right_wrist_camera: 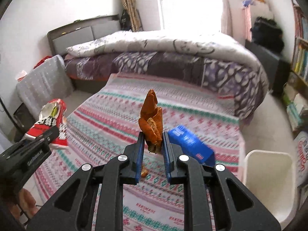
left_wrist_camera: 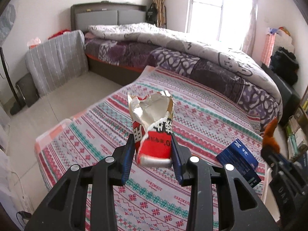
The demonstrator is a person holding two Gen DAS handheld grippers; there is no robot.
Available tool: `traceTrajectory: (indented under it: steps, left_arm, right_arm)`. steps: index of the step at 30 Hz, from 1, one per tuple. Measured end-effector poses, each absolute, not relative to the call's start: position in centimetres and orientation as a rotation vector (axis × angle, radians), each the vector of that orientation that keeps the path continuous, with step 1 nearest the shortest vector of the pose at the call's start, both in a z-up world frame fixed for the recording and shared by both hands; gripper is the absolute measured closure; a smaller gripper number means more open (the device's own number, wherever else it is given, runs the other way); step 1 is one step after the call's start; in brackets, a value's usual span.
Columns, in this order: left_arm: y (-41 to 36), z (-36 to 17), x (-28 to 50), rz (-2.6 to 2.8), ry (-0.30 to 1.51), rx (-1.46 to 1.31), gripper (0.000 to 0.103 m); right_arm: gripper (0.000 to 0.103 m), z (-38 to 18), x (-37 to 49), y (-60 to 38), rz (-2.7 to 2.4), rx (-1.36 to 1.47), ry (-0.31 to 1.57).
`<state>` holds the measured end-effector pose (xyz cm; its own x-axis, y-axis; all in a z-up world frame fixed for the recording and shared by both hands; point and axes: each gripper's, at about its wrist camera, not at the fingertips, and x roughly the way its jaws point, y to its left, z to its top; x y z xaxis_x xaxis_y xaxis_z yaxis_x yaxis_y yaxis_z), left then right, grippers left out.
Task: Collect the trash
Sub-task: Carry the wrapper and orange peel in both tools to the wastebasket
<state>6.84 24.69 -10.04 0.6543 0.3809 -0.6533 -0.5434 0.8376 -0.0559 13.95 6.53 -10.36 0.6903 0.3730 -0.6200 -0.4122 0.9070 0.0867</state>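
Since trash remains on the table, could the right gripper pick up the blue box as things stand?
Probably not yet: the right gripper is shut on the orange peel, so its jaws are occupied, though the blue box lies unobstructed beside it.

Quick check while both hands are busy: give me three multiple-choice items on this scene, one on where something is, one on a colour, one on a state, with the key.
1. Where does the blue box lie?
A. on the patterned blanket
B. inside the white bin
C. on the floor

2. What colour is the torn carton in the left gripper?
A. green and yellow
B. red and white
C. plain brown

3. What state is the right gripper in?
A. open and empty
B. shut on the blue box
C. shut on the orange peel

Key: 1 A, the box rests on the blanket, beside the bin; 2 B, red print over a white torn inside; 3 C, the jaws clamp the lower end of the peel, which stands up between them.
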Motion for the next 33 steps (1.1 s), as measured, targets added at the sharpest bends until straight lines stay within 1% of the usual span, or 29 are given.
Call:
traceTrajectory:
  steps: [4, 11, 33]
  left_arm:
    - [24.1, -9.4, 6.7, 0.536, 0.651, -0.234, 0.066]
    - [22.4, -8.7, 6.8, 0.515, 0.621, -0.191, 0.066]
    - [16.4, -8.0, 9.6, 0.401, 0.621, -0.159, 0.066]
  right_arm:
    - [0.086, -9.9, 13.7, 5.8, 0.395, -0.057, 0.651]
    - [0.086, -9.9, 14.4, 4.9, 0.355, -0.026, 0.671]
    - [0.085, -9.1, 15.3, 0.0, 0.270, 0.007, 0.645]
